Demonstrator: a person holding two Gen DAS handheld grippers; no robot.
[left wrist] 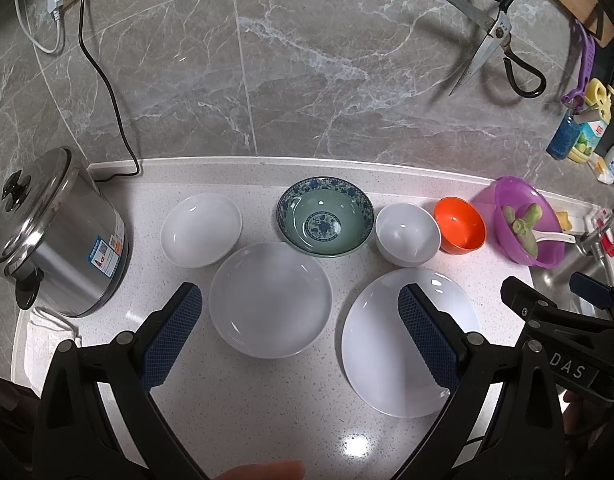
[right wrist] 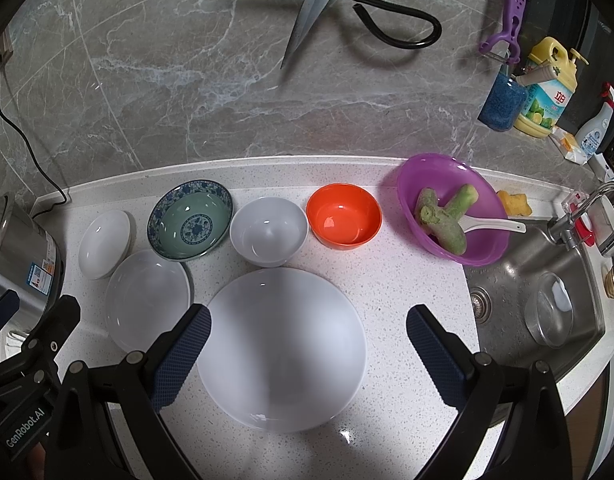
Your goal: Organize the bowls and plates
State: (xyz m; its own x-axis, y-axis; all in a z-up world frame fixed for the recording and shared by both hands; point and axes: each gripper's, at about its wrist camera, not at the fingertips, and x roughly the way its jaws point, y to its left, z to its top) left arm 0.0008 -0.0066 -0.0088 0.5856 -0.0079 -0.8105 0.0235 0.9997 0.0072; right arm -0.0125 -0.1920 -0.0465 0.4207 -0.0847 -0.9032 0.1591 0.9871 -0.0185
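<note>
Nothing looks sorted yet: every dish lies singly on the counter [left wrist: 267,400], none stacked on another. Three white plates are spread out, a small plate [left wrist: 201,229] at the back left near the cooker [left wrist: 59,240], a middle plate [left wrist: 270,299] in front of it, and a big plate [right wrist: 282,348] to the right. Behind them stand three bowls in a row: the blue-green bowl [left wrist: 325,216], the white bowl [left wrist: 407,234] and the orange bowl [left wrist: 459,225], close together but each on its own footing. A purple bowl [right wrist: 451,208] holding green vegetable pieces and a spoon sits by the sink [right wrist: 539,304]; whether it belongs to the job is unclear.

The left gripper [left wrist: 299,330] hangs above the middle plate with its jaws spread wide and nothing between them. The right gripper [right wrist: 309,354] hovers over the big plate, likewise released and empty.

By this showing the whole task remains: plates to be piled, bowls to be nested or grouped.
</note>
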